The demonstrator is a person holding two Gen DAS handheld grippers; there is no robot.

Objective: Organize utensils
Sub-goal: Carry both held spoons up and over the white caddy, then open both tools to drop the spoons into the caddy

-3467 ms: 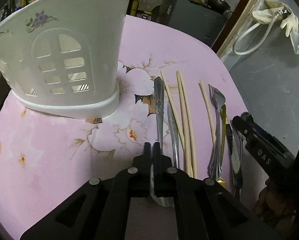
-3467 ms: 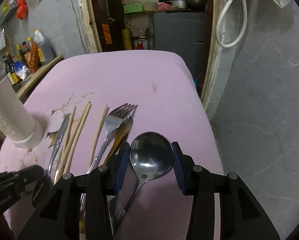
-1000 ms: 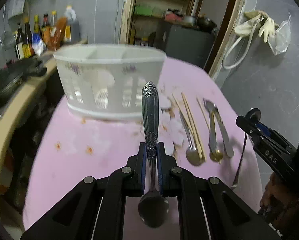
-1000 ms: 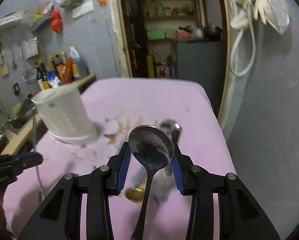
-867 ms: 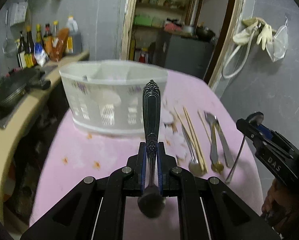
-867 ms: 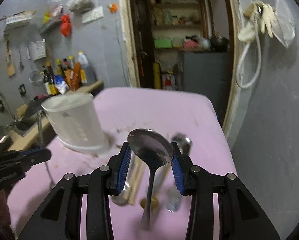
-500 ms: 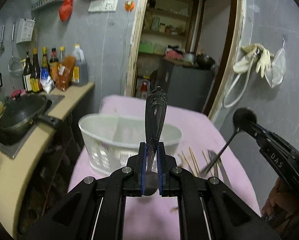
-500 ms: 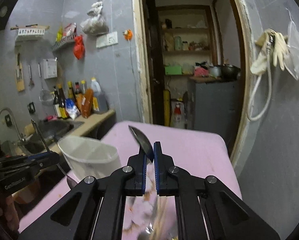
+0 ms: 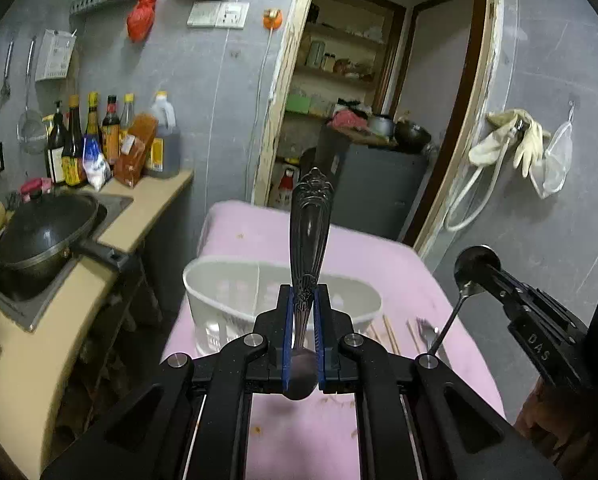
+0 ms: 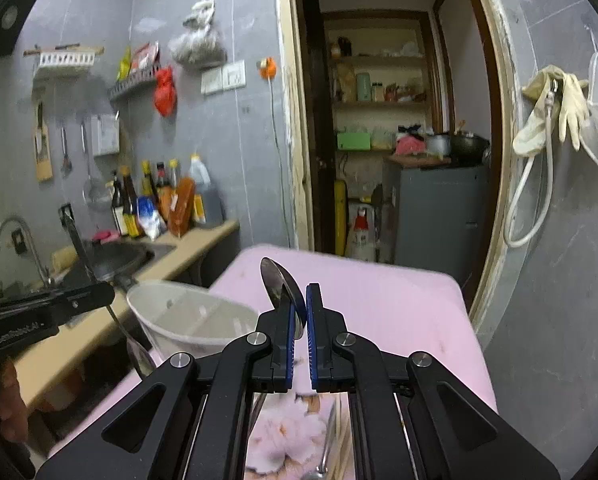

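Observation:
My left gripper (image 9: 303, 308) is shut on an ornate-handled spoon (image 9: 310, 232). Its handle sticks up ahead and its bowl hangs under the fingers. Beyond it a white utensil caddy (image 9: 227, 284) stands on the pink tablecloth (image 9: 363, 256). At the right, my right gripper (image 9: 479, 264) holds a plain spoon by the bowl, handle dangling. In the right wrist view my right gripper (image 10: 299, 304) is shut on that spoon's bowl (image 10: 277, 280), turned edge-on. The caddy (image 10: 191, 316) sits to the left, and the left gripper (image 10: 59, 304) is beside it.
Chopsticks (image 9: 387, 332) and a fork (image 9: 427, 332) lie on the cloth right of the caddy. A counter with a black wok (image 9: 39, 236) and bottles (image 9: 99, 140) runs along the left. A doorway with a grey cabinet (image 10: 435, 212) is behind the table.
Both grippers rose off the table with their spoons and tilted up toward the room. The right jaws narrowed from spanning the bowl's width to clamping it edge-on.

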